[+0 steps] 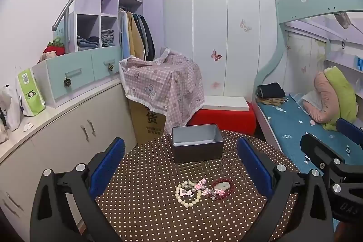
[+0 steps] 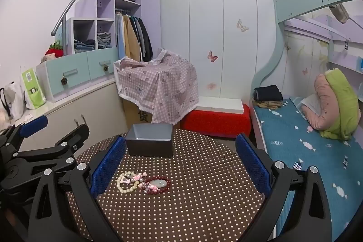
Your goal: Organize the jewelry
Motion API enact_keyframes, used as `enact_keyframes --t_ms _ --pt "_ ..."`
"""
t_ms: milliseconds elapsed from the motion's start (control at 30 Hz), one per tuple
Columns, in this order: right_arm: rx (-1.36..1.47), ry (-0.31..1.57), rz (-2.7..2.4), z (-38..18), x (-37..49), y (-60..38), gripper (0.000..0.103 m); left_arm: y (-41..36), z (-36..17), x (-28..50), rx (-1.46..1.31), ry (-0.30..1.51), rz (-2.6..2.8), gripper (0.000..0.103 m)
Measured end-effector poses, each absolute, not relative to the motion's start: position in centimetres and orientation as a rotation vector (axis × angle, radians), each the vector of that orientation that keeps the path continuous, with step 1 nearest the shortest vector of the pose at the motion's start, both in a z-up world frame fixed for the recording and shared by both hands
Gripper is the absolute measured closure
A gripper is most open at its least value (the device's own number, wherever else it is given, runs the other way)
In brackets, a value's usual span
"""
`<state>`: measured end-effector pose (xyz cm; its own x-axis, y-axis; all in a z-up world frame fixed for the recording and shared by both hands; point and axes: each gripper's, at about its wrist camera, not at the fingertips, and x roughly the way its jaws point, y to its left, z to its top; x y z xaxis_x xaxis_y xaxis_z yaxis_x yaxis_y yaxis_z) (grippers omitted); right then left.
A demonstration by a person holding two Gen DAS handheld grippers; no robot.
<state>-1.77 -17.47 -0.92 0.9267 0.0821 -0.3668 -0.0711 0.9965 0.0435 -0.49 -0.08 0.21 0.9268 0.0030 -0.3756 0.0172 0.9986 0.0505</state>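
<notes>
I have both grippers held above the near edge of a round table (image 1: 158, 219) covered in a brown cloth with pale dots. The left gripper (image 1: 181, 165) has its jaws spread wide with nothing between its blue pads, and the right gripper (image 2: 180, 162) is the same: fully apart, empty, tilted a little downward toward the tabletop.

The jewelry lies in one small cluster on the cloth, in front of me and nearer than the box. On the cluster's left is a cream bead bracelet (image 1: 188, 195) of round, pale, glossy beads laid in a loose ring. On its right is a dark red bead bracelet (image 1: 223, 189), smaller beads, deep wine colour, also in a ring, with a pale green flat pendant (image 1: 221, 185) lying inside it. Between the two rings sit some small pink pieces (image 1: 200, 185) (too tangled for me to say how many, or whether they are charms or clips). The two bracelets touch or nearly touch through that pink jumble.

Farther back on the table stands a dark rectangular box (image 1: 197, 144), open at the top, its inside a lighter metallic grey. It stands well apart from the cluster.

From the right camera the left gripper (image 2: 54, 128) shows at the left edge, beside the table.
</notes>
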Motion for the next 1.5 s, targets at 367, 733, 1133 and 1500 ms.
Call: enact_keyframes --t_ms 367,733,1133,1500 --pt "0.033 0.38 0.082 -0.8 -1.5 -17.6 0.009 -0.3 -0.5 0.7 0.048 0.384 -0.01 0.007" --pt "0.037 0.382 0.082 -0.8 -1.9 -18.1 0.009 -0.3 -0.7 0.6 0.048 0.385 -0.007 0.007" --pt "0.034 0.371 0.075 -0.9 -2.0 -18.0 0.009 -0.4 -0.2 1.0 0.041 0.382 -0.009 0.007" --pt "0.036 0.375 0.076 -0.7 -2.0 -18.1 0.009 -0.6 -0.1 1.2 0.046 0.392 -0.01 0.007"
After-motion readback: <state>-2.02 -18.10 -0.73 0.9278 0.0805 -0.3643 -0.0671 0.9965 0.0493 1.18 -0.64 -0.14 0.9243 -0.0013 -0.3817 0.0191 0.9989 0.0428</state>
